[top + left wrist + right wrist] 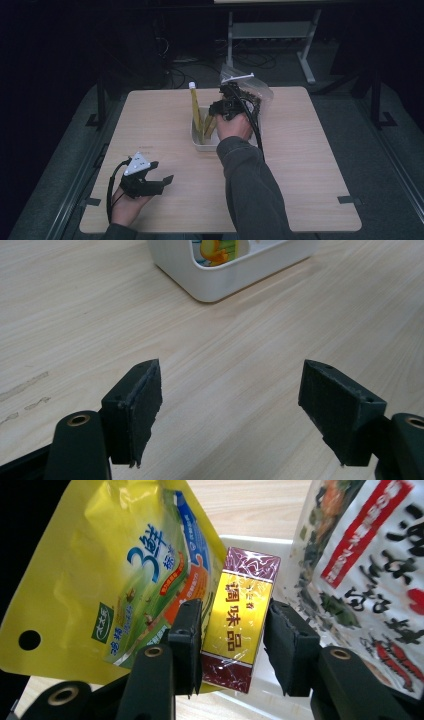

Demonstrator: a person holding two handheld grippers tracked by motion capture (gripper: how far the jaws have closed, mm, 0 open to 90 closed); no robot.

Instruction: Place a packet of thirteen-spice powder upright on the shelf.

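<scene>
- My right gripper (232, 645) had its jaws on either side of a small maroon and gold box (240, 625), loosened, with a gap on the right.
- The box stood in the white plastic tub (202, 145) on the wooden desk (310, 165), beside a yellow pouch (125, 575).
- My left gripper (230, 410) rested near the desk's front edge, its jaws wide apart and holding nothing.

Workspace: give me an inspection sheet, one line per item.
Surface: pale wooden table, bare around the bin.
Job's things: white bin holding a yellow pouch and a maroon-and-gold box; a printed clear bag beside them.
Clutter: nothing seen.
Grippers: right gripper at the bin, jaws astride the box with a gap on one side; left gripper open, near the table's front edge.
Cables: one trails from each gripper; more on the floor behind.
Surroundings: dark room, grey floor, metal frame behind.
</scene>
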